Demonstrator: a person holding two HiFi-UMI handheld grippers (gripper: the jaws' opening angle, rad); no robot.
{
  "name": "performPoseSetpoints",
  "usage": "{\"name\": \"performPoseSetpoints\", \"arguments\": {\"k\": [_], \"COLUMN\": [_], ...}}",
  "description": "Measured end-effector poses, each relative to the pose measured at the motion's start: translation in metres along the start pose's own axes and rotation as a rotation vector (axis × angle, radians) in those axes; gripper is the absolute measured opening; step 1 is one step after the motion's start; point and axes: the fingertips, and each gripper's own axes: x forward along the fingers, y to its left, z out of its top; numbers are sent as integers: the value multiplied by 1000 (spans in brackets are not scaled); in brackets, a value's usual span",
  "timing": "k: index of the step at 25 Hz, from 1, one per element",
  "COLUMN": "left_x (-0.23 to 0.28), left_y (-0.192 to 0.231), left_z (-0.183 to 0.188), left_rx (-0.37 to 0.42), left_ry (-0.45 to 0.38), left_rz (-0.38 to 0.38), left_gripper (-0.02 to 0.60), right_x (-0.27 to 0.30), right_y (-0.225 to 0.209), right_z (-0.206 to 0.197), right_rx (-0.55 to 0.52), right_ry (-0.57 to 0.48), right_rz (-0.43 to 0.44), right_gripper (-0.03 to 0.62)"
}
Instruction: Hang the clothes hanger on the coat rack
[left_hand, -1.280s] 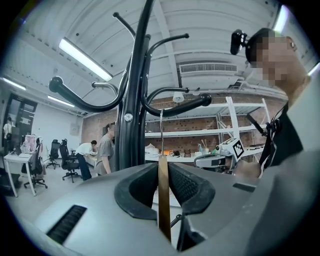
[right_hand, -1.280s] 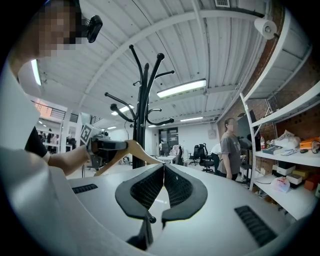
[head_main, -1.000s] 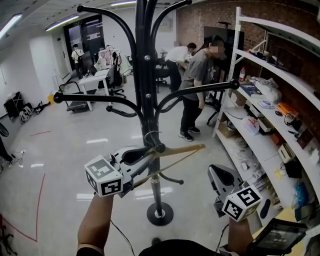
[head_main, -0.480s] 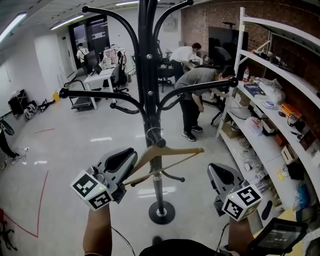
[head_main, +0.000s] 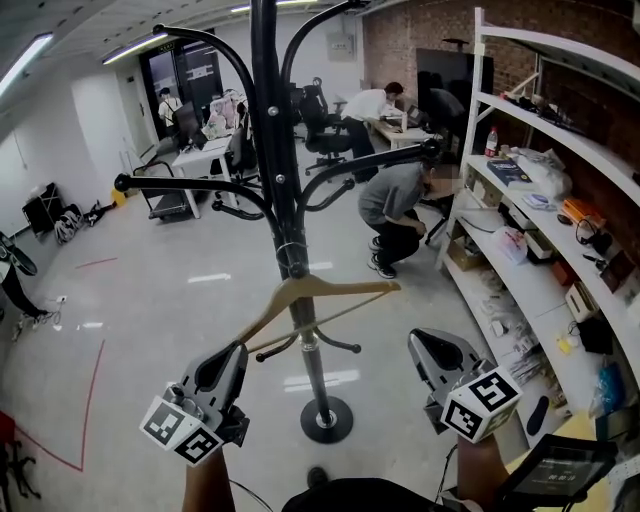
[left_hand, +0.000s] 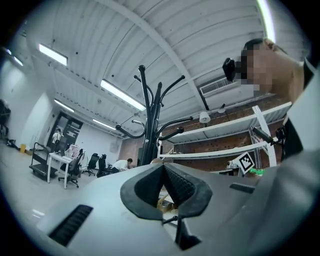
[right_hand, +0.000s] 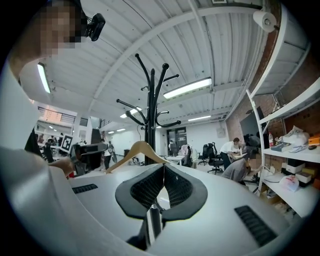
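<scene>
Jaws: left gripper (head_main: 233, 352) and right gripper (head_main: 425, 347) both have their tips pressed together, holding nothing.
Hidden: hanger (head_main: 312, 292) hook is hard to make out against the coat rack (head_main: 268, 150) pole; rack top is cut by the upper frame edge.
Hanger: hangs tilted at frame centre, low left end near the left gripper, well apart from the right.
Room: open floor (head_main: 150, 300) left; shelves (head_main: 560, 225) along the right edge.

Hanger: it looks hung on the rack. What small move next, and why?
Probably just draw the left gripper down and away: the hanger hangs from the coat rack, apart from that gripper, whose jaws are together on nothing.
</scene>
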Motion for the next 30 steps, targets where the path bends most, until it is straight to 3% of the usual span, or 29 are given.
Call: {"name": "performPoseSetpoints", "arguments": {"k": [5, 11, 16, 21, 26, 30], "left_x": [-15, -39, -53, -71, -94, -129], "left_y": [-39, -74, -109, -135, -169, -185], "left_z": [-9, -25, -40, -39, -39, -43], "left_rx": [15, -30, 2, -19, 17, -1], "left_ry": [44, 98, 151, 144, 163, 160], "left_rz": [-22, 35, 92, 167, 120, 115], "left_gripper": [-2, -2, -2, -2, -1, -1], "right_x": [-20, -50, -77, -96, -119, -143], "right_y": [1, 6, 8, 17, 43, 75], "right_z": [-3, -22, -45, -49, -35, -36], "right_rx": [27, 22, 46, 54, 44, 39], "right_ry": [7, 25, 56, 62, 24, 10], "right_rz": [45, 93, 140, 162, 154, 142], "right_gripper": [6, 6, 6, 6, 6, 6]}}
